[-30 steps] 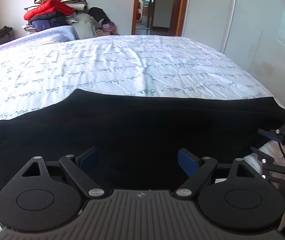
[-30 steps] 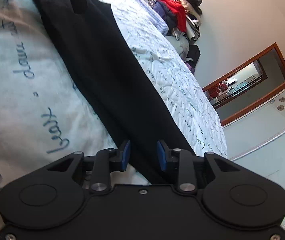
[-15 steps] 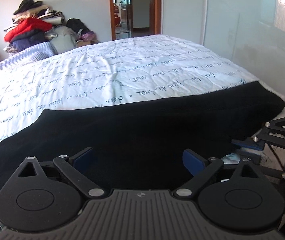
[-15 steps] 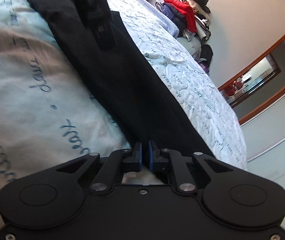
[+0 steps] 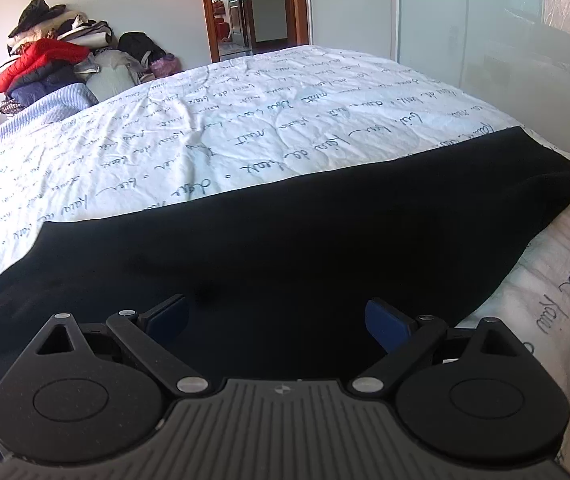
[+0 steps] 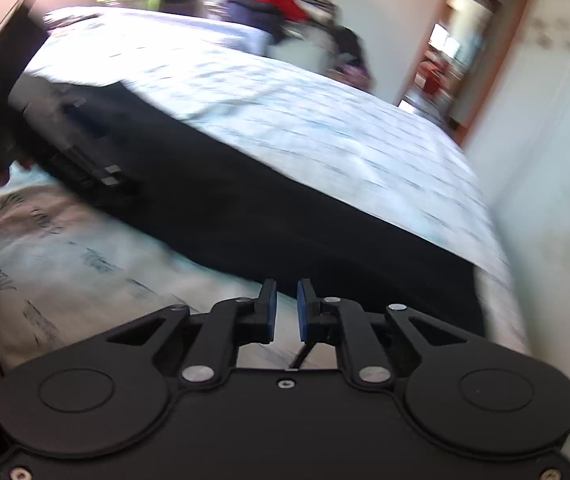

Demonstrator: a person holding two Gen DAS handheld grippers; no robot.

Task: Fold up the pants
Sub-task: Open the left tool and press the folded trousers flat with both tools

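Note:
Black pants [image 5: 305, 240] lie flat in a long band across the near side of the bed; they also show in the right wrist view [image 6: 285, 216]. My left gripper [image 5: 277, 316] is open, its blue pads wide apart just above the pants' near edge, holding nothing. My right gripper [image 6: 285, 312] has its pads a narrow gap apart with nothing between them, over the sheet just short of the pants' edge near their right end. The right wrist view is motion-blurred. The left gripper's body [image 6: 45, 128] shows at that view's left.
The bed [image 5: 285, 112] has a white sheet printed with handwriting. A pile of clothes with a red jacket [image 5: 41, 56] stands beyond the far left corner. An open doorway [image 5: 253, 4] and a white wardrobe [image 5: 485, 20] lie behind and right.
My right gripper was shut at the pants' edge, then let its pads part slightly and swung away, level with the bed. My left gripper stayed open and shifted right along the pants.

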